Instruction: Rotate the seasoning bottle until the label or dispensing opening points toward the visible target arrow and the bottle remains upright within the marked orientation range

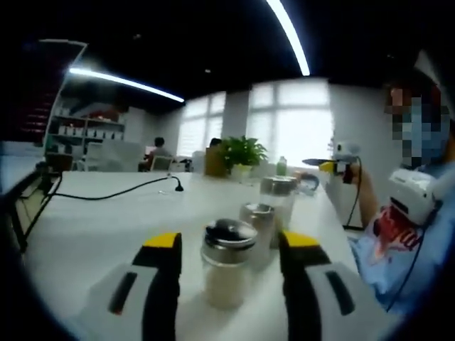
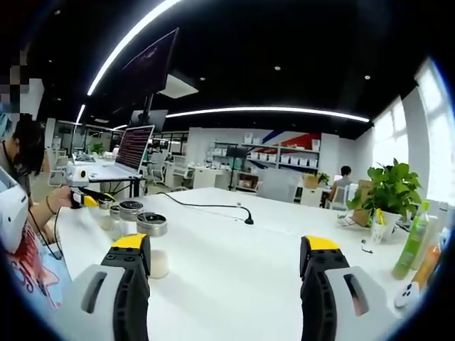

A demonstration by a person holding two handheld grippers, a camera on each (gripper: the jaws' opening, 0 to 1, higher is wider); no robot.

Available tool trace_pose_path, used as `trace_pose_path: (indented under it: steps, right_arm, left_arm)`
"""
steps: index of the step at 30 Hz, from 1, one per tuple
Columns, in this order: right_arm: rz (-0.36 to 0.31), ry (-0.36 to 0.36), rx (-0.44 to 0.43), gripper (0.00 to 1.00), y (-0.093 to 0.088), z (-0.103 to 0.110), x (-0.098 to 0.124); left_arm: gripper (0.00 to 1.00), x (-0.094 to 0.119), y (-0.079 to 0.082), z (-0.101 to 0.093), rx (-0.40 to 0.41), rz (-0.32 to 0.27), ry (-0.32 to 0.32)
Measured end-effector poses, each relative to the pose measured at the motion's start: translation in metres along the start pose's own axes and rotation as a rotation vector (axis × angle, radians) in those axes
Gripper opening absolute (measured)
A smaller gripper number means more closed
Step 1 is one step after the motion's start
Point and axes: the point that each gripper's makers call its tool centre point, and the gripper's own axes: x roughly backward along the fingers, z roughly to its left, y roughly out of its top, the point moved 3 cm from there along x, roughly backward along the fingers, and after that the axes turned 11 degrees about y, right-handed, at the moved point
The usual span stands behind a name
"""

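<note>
**Bottles upright on a white office worktop, both grippers open**

A long white worktop (image 1: pixel 106 227) runs through an open-plan office with strip lights overhead and bright windows at the far end. In the left gripper view, the left gripper (image 1: pixel 229 249) has its yellow-tipped jaws spread wide on either side of the nearest seasoning bottle (image 1: pixel 226 264), which stands between them without touching either one. The bottle stands upright, long axis vertical, with a metal cap on top and pale contents; which way its label or opening faces cannot be made out. Just behind it stand two more metal-capped jars (image 1: pixel 261 222), in a row leading away. Further back lie a black cable (image 1: pixel 121 190) and a potted plant (image 1: pixel 243 153).

In the right gripper view, the right gripper (image 2: pixel 226 259) hovers level over bare worktop, jaws wide apart and holding nothing. The row of bottles sits off to its left, and the plant stands at the far right.
</note>
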Motion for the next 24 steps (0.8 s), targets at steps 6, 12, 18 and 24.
trace_pose_path:
  steps: [6, 12, 18, 24]
  right_arm:
    - [-0.002, 0.009, 0.003, 0.90, 0.002, 0.003, 0.000]
    - [0.001, 0.002, -0.004, 0.89, 0.000, -0.001, 0.001]
    - [0.004, 0.006, -0.010, 0.89, -0.002, -0.001, 0.000]
    - [0.002, 0.004, -0.007, 0.89, -0.002, -0.001, 0.002]
  left_arm:
    - [0.53, 0.008, 0.003, -0.006, -0.035, -0.003, 0.101]
    - [0.57, 0.015, 0.014, 0.001, 0.005, -0.037, 0.195]
    - [0.58, 0.013, 0.015, -0.013, 0.020, -0.023, 0.263]
    - [0.57, 0.022, 0.013, -0.007, 0.020, -0.126, 0.511]
